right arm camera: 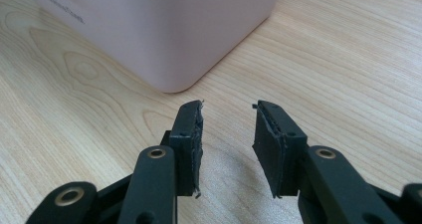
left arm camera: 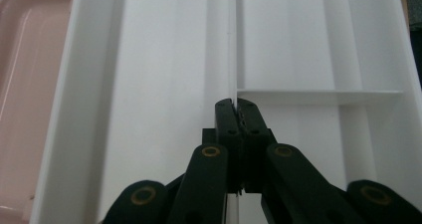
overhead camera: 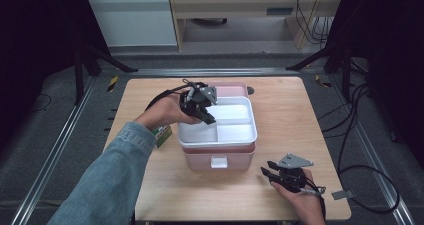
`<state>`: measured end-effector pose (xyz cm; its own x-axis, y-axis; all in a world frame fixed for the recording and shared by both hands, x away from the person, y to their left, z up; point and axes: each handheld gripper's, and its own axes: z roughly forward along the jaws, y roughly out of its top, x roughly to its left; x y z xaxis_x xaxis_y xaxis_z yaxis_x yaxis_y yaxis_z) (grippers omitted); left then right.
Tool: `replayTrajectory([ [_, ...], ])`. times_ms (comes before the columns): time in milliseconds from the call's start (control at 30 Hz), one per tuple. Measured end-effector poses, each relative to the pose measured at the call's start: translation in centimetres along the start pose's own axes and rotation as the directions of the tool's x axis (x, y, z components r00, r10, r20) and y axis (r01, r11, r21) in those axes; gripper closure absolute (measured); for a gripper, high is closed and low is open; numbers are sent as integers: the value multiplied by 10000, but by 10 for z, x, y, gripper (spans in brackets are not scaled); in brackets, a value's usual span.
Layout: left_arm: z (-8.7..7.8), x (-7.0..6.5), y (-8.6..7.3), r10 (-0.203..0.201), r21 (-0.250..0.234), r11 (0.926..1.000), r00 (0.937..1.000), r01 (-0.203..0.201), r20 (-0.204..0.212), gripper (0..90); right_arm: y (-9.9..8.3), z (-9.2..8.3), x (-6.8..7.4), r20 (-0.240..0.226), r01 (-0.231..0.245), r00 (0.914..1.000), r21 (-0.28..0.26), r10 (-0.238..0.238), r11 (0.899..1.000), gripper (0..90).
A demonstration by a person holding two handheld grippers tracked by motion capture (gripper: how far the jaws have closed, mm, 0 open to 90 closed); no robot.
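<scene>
Left gripper [overhead camera: 206, 116], jaws pinching centre divider wall of white compartment tray [overhead camera: 235, 130], tray sitting atop pink lunch box [overhead camera: 220, 157] at table [overhead camera: 280, 100] centre, right gripper [overhead camera: 266, 174] at box's 4 o'clock, jaws spread, holding nothing, resting on wood.

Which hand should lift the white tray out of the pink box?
The left. Its gripper is already shut on the white plastic divided tray's middle wall, above the pink box. The right gripper sits open on the wooden table.

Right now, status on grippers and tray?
Left gripper shut on white tray divider. Right gripper open, empty. Tray over pink box. Nothing blocking.
</scene>
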<state>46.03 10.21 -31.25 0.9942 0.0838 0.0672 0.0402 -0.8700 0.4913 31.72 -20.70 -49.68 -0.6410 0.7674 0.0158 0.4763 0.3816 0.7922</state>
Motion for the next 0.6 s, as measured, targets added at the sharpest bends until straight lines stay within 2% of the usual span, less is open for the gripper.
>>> replayTrajectory([
  [167, -19, -5, -3, -117, -246, 9996, 9986, 105, -506, 895, 1, 0, 0, 37, 63, 10000, -28, -63, 10000, 633],
  [367, -37, -8, -16, -416, -485, 9981, 9950, 373, -906, 896, 2, 1, -3, 84, 38, 10000, -24, -37, 10000, 633],
  [400, -45, -7, -23, -507, -537, 9975, 9950, 461, -866, 895, 2, 2, -3, 74, 40, 10000, -35, -39, 10000, 633],
  [467, -50, -8, -28, -627, -681, 9961, 9942, 568, -869, 896, 2, 2, -3, 74, 58, 10000, -48, -58, 10000, 634],
  [600, -69, -9, -48, -927, -774, 9935, 9877, 834, -1260, 896, 4, 4, -4, 54, 21, 10000, -19, -21, 10000, 633],
])
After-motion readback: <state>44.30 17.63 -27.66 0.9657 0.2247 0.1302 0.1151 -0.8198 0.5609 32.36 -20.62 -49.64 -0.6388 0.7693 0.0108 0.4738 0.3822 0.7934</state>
